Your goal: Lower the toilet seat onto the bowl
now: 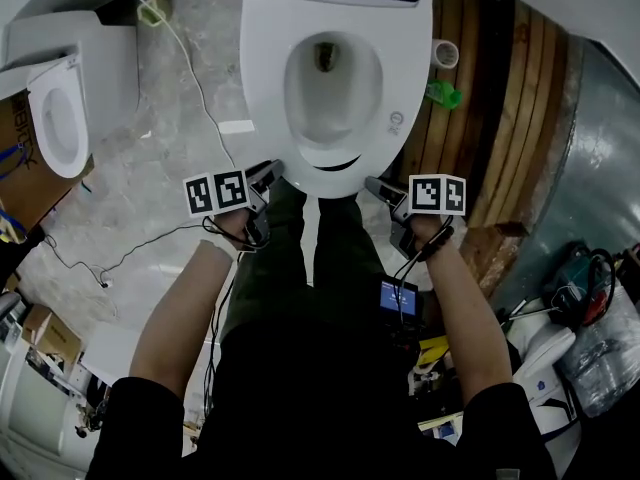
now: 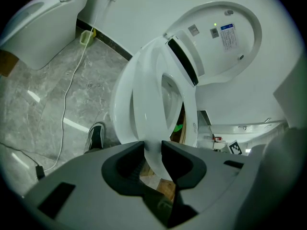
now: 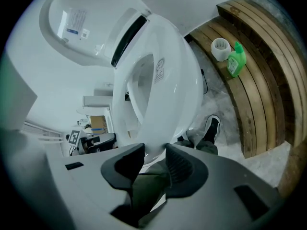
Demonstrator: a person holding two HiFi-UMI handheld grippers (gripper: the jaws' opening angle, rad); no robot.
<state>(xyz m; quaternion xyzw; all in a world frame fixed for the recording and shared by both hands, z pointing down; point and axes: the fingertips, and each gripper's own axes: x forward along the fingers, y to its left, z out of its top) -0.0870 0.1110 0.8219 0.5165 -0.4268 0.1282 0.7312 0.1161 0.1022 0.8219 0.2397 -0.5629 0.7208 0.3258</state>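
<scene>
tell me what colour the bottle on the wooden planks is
Green bottle, clearest in the right gripper view.

I hold both bare forearms stretched forward and down. My left gripper point(image 1: 272, 174) and my right gripper point(image 1: 379, 186) each pinch the front rim of the toilet seat point(image 1: 400, 78), marker cubes facing up.

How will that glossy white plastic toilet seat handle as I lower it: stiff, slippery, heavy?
Likely stiff: the glossy white plastic toilet seat holds its ring shape, pinched at its front edge by left gripper and right gripper. Its shine suggests slipperiness. Probably it pivots near the raised white lid.
</scene>
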